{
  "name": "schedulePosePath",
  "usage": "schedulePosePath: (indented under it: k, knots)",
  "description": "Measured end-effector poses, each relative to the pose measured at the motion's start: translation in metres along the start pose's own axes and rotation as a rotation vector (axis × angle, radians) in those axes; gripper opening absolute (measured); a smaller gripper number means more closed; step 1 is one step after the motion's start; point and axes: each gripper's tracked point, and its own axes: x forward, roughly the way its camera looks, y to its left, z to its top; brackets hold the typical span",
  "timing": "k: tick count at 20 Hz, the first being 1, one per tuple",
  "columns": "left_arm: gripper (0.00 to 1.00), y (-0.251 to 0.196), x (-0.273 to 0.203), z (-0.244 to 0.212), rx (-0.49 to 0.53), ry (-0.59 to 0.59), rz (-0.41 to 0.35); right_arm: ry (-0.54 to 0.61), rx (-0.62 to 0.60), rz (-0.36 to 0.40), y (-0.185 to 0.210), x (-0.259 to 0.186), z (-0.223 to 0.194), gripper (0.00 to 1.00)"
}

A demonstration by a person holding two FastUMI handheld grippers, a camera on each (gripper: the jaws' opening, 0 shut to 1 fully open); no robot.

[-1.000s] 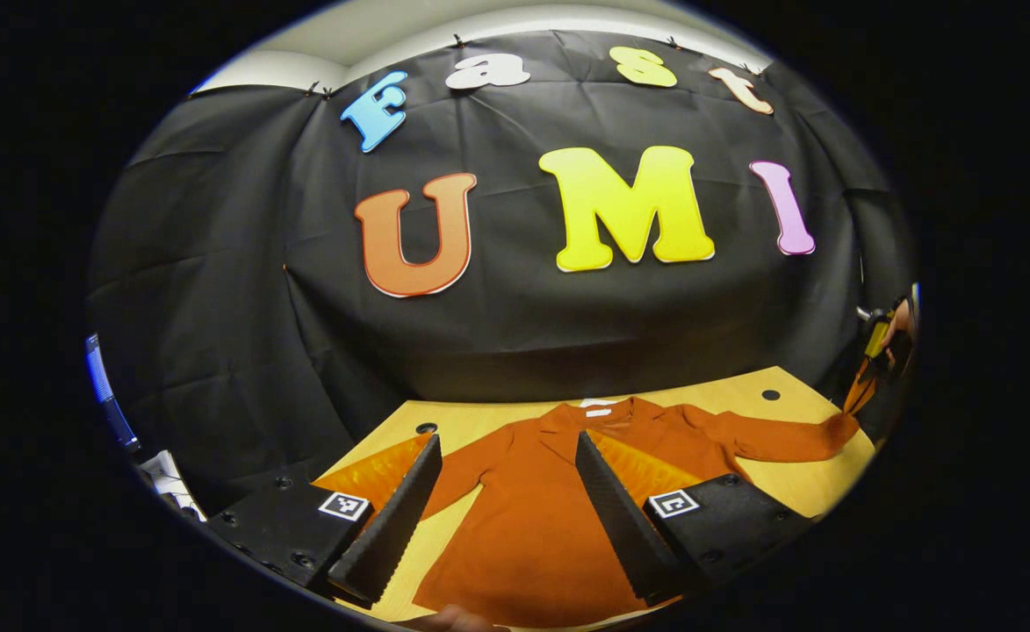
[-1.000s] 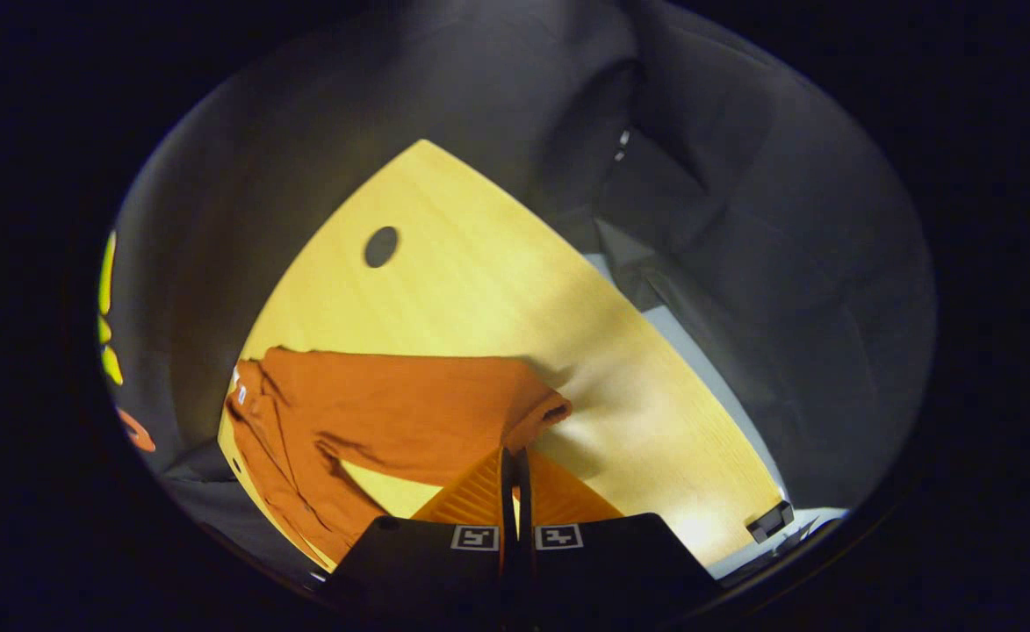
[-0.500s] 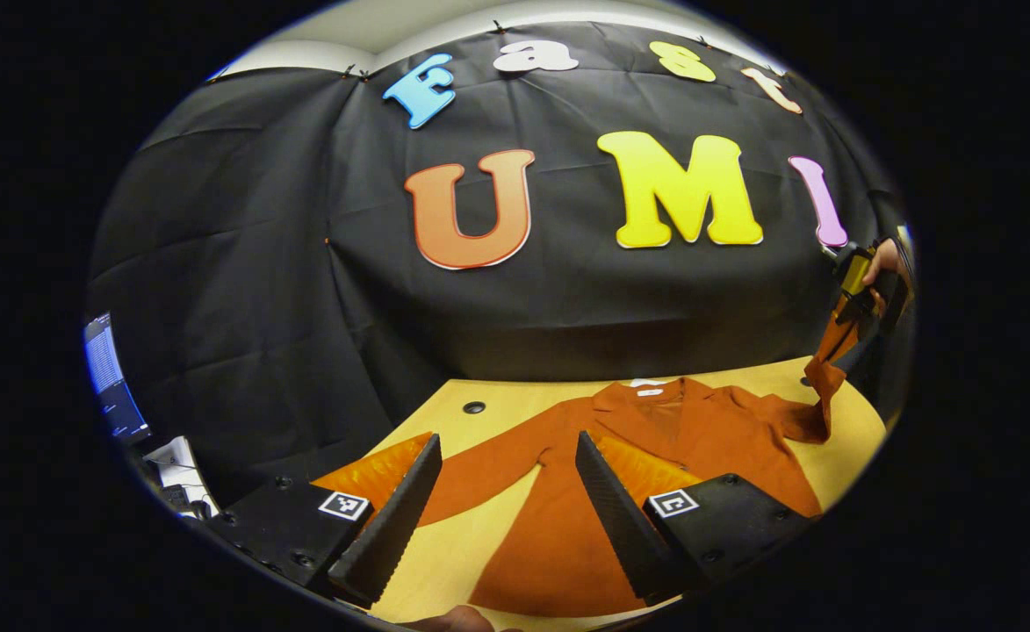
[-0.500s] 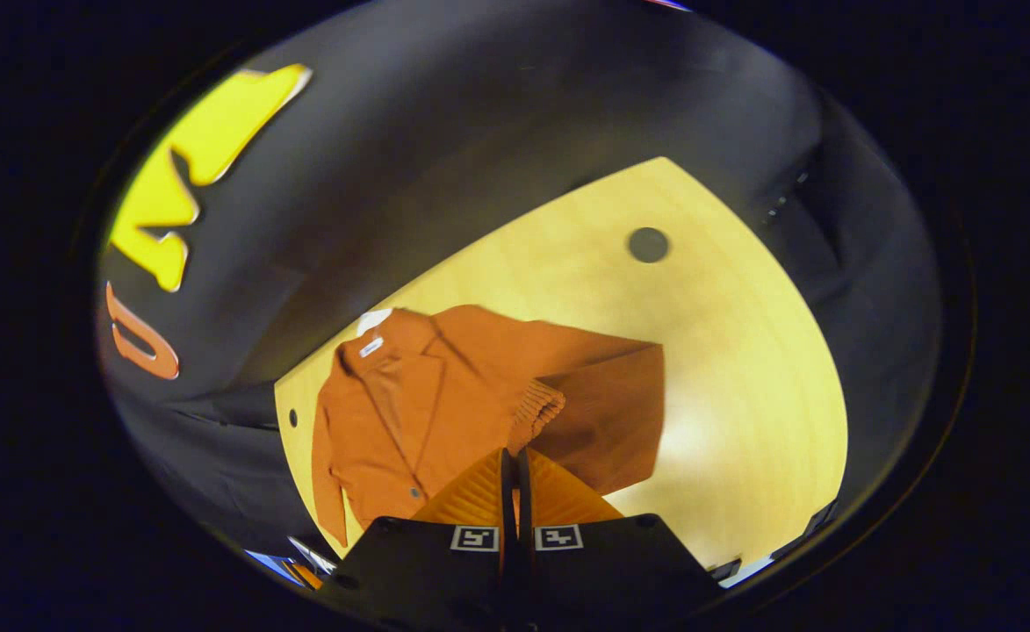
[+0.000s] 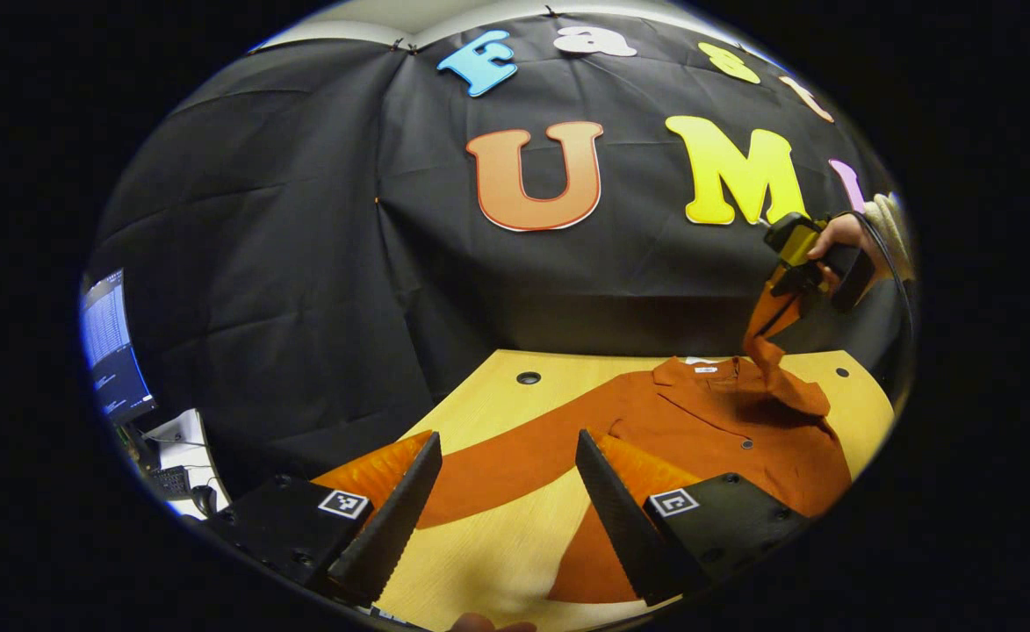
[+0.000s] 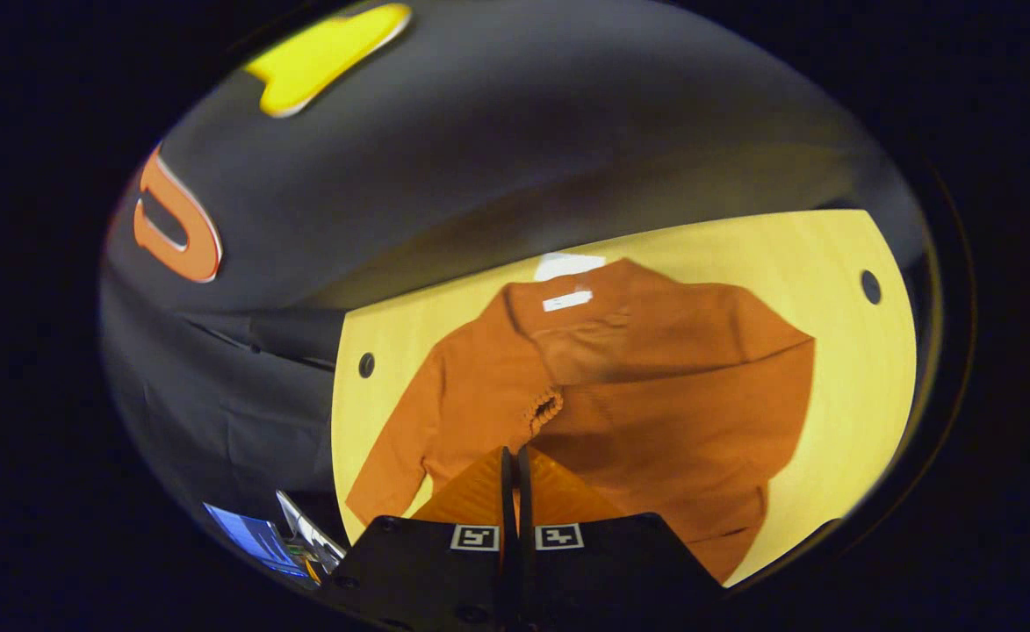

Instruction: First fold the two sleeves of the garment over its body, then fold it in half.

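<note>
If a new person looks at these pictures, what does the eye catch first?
First the orange garment, spread on the yellow table. Next its sleeve, lifted above the body by the shut right tool. The left tool hovers open above the other sleeve, which lies flat.

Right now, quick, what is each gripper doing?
Left gripper: open, holding nothing, above the flat sleeve.
Right gripper: shut on the other sleeve's cuff, lifted over the garment.

A lit monitor (image 5: 109, 347) stands left of the wooden table (image 5: 497, 399), with a keyboard (image 5: 166, 481) below it.
</note>
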Motion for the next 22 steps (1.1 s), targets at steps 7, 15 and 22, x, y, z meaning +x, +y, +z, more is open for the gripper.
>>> schedulePosePath:
  k: [7, 15, 22]
  knots:
    - [1.0, 0.018, 0.016, -0.007, -0.039, -0.008, -0.006, 0.095, -0.093, -0.027, 0.061, 0.11, -0.023, 0.0]
    - [1.0, 0.025, 0.017, -0.025, -0.003, 0.012, -0.018, 0.129, -0.062, -0.078, 0.057, 0.141, -0.026, 0.04]
    - [0.99, 0.018, 0.03, -0.035, 0.039, 0.057, -0.049, 0.093, -0.086, 0.001, 0.078, 0.096, -0.033, 0.99]
